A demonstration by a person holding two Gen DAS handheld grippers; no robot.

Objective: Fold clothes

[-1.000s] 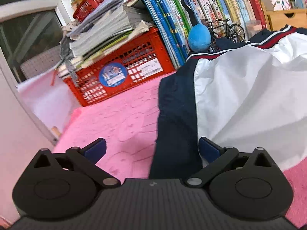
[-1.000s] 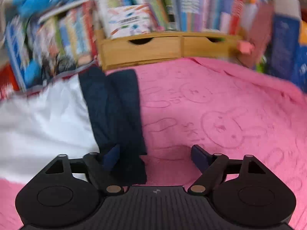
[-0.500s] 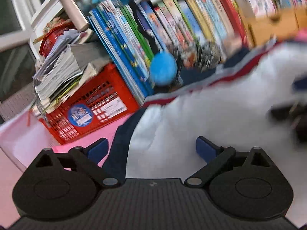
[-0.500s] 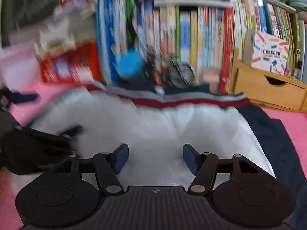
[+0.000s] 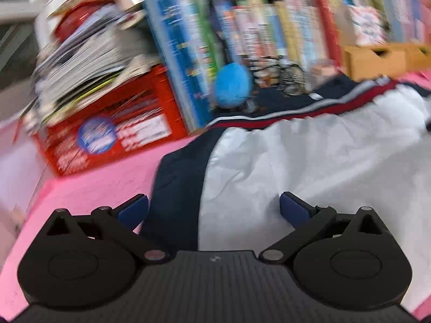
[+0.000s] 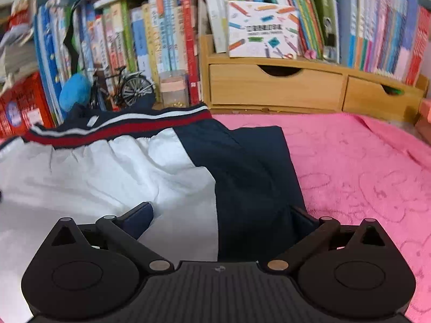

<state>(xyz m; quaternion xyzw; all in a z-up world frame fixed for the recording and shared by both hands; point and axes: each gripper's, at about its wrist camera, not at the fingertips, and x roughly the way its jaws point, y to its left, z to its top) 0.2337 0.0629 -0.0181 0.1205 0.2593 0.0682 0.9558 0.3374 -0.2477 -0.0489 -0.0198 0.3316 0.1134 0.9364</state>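
Sweeping in from the left, the left gripper [image 5: 212, 206] is now hanging over the near left edge of the garment [image 5: 309, 161], where a second ago it sat mostly over bare pink blanket [image 5: 102, 185]. Its jaws are standing wide apart with nothing pinched; the navy side panel and the white body are lying beneath the gap. The garment itself is spread across the blanket, its navy, white and red striped band lying toward the row of books [image 6: 161, 40].

Moving right, the right gripper [image 6: 223, 215] is swinging back to the garment's right edge after crossing over the white middle half a second ago. Its jaws are opening to their widest, straddling the seam between white and navy, pads not pressing the cloth. The navy flap [image 6: 258, 167] is lying folded in over the side, so that fold looks released and done, and both tools look to be lining up for the next one.

As for writing: the red crate [image 5: 113, 132] carries a round blue sticker and a white label, both too blurred to read. The pencil-patterned box [image 6: 262, 31] on the wooden drawer unit [image 6: 277, 88] has a printed title, too small to make out.
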